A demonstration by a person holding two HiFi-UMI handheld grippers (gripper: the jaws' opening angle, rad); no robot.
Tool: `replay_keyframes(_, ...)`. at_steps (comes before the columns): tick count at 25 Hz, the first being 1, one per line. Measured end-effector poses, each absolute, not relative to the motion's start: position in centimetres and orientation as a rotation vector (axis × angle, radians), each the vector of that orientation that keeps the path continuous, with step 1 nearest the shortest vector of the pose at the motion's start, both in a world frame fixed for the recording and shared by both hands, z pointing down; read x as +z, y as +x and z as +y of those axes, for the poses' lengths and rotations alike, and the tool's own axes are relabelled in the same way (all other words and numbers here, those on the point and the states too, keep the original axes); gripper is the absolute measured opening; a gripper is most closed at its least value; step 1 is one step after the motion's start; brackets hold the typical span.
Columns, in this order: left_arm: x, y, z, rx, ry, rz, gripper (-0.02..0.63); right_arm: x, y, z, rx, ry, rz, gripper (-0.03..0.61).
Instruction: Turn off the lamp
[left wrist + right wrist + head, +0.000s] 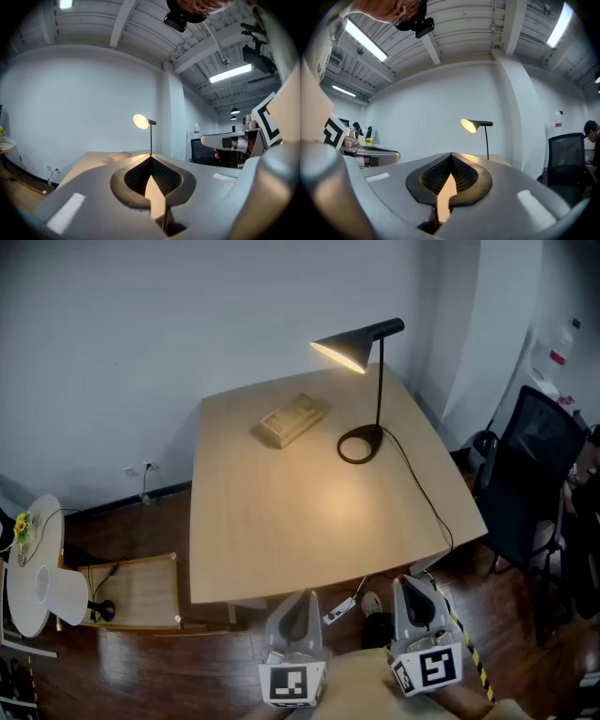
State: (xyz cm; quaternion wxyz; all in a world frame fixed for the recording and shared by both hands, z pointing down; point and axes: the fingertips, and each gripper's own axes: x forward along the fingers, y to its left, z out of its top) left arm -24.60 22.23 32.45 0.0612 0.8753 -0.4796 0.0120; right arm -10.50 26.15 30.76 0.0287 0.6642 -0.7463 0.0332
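The lamp (354, 346) stands lit at the far right corner of the table (272, 521), its round base flat on the top and its cord (422, 488) trailing over the right edge. A tan box (292, 420) lies near the far edge, left of the base. The left gripper (298, 601) and right gripper (413, 585) hang side by side off the near edge, well apart from the lamp. Each has its jaws closed tip to tip, holding nothing.
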Motion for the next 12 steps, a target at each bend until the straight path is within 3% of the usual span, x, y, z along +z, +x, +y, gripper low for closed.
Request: replay_keyframes(12, 33.0, -17.2, 7.7, 0.119, 2.576, -1.643, 0.000, 32.1, -0.3, 10.6, 0.121, 1.950, -2.387, -0.002)
